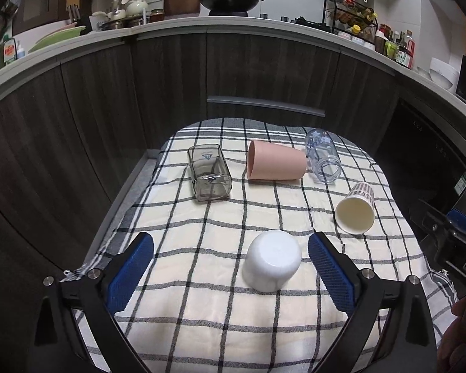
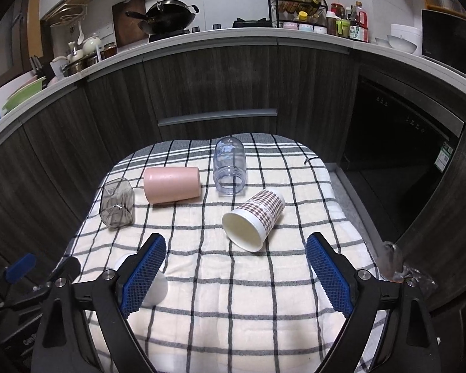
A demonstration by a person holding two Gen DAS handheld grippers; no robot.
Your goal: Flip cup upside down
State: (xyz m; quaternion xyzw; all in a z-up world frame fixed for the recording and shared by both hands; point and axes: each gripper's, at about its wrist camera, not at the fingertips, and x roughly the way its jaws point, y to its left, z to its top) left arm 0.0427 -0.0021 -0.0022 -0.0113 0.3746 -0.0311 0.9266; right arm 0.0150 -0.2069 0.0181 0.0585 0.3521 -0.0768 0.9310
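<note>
A white cup [image 1: 271, 259] stands upside down on the checked cloth, between the open fingers of my left gripper [image 1: 231, 250], untouched. It also shows in the right wrist view [image 2: 155, 289], mostly hidden behind my left finger pad. A paper cup with a houndstooth pattern [image 2: 253, 219] lies on its side, mouth toward me, ahead of my open, empty right gripper [image 2: 236, 253]; it also shows in the left wrist view [image 1: 355, 208]. A pink cup [image 2: 171, 184], a clear plastic cup [image 2: 229, 168] and a smoky square glass [image 2: 117, 203] all lie on their sides farther back.
The checked cloth [image 2: 233, 295] covers a small table in front of dark kitchen cabinets [image 2: 217, 87]. A counter with a wok [image 2: 167, 15] and bottles runs behind. The right gripper's body [image 1: 456, 245] shows at the right edge of the left wrist view.
</note>
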